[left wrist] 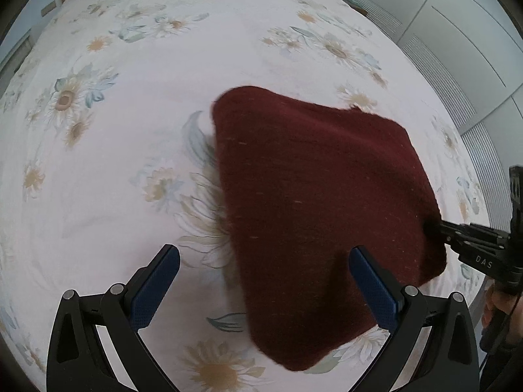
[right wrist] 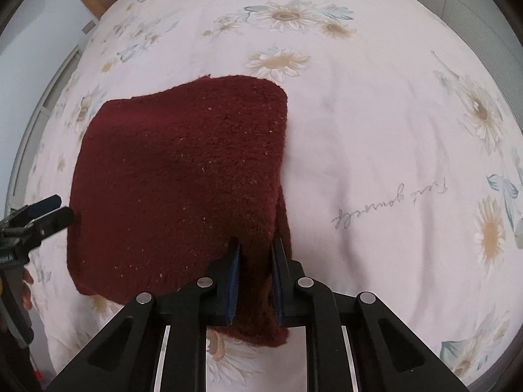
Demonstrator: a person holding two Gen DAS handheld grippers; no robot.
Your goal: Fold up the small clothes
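Note:
A dark red knitted cloth (left wrist: 320, 202) lies folded on the floral bedsheet (left wrist: 124, 150). In the left wrist view my left gripper (left wrist: 264, 281) is open and empty, its right finger over the cloth's near edge. My right gripper (left wrist: 434, 228) reaches in from the right and pinches the cloth's right edge. In the right wrist view the right gripper (right wrist: 256, 258) is shut on a bunched corner of the cloth (right wrist: 183, 179), which hangs between its blue pads. The left gripper (right wrist: 62, 209) shows at the far left, beside the cloth's edge.
The white sheet (right wrist: 376, 137) with daisy prints and a line of script covers the whole bed. White cupboard doors (left wrist: 457, 32) stand beyond the bed's right side. A wooden headboard corner (right wrist: 94, 0) shows at the far end.

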